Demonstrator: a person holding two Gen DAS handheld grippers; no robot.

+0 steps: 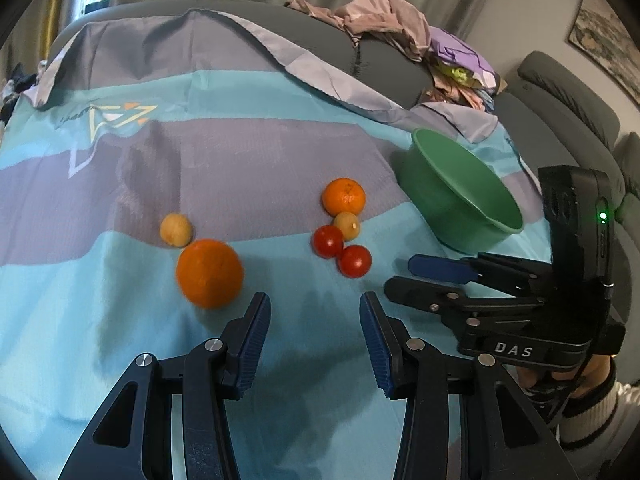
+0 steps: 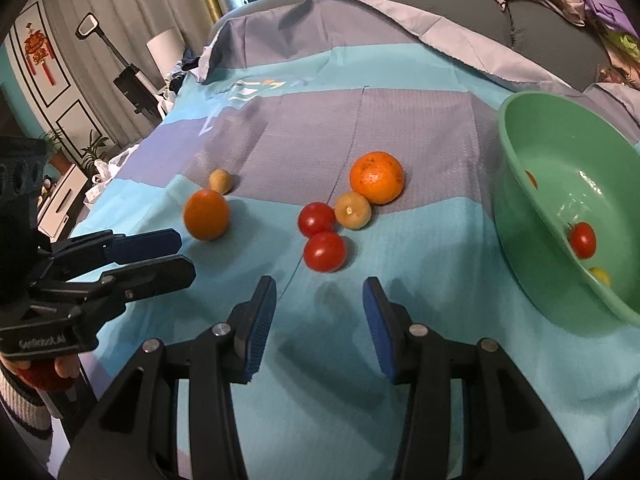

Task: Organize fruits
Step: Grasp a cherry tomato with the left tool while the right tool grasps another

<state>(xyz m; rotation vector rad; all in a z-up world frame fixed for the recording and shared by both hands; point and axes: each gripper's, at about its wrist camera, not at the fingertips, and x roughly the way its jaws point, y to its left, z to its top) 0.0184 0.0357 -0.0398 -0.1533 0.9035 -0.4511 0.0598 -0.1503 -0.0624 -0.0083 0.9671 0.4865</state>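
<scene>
Green plastic bowl [image 2: 520,184] sits at right on a striped teal/grey cloth [image 1: 120,320], tilted toward my right cam; inside I see one tomato [image 2: 582,240], a yellow bit low on the wall, and an orange sliver, poss. a reflection. Six fruits remain loose on the cloth: big orange [image 1: 210,273] w/ a small tan fruit [image 1: 176,230] just behind it, touching or nearly; then a cluster further right — mandarin [image 1: 344,196], second tan fruit [image 1: 347,225], two cherry tomatoes [image 1: 328,241] and [image 1: 355,261], all touching or close to it. Handling, my judgement: tomatoes light, smooth-skinned, thin skin, will bruise or split under a hard pinch, so take across the widest part w/ light pressure. Oranges firmer, heavier, dimpled peel gives grip; take across the middle. All round, so apt to roll if nudged. Left hand-held gripper [image 1: 315,344]: jaws spread, nothing between them, big orange just ahead and to its left, cluster ahead-right. Right hand-held gripper [image 2: 319,328]: jaws spread, empty, nearer tomato directly ahead of the gap, not yet between the pads; bowl well to its right. Neither touches fruit. Approx. two pcs in, six to go.
</scene>
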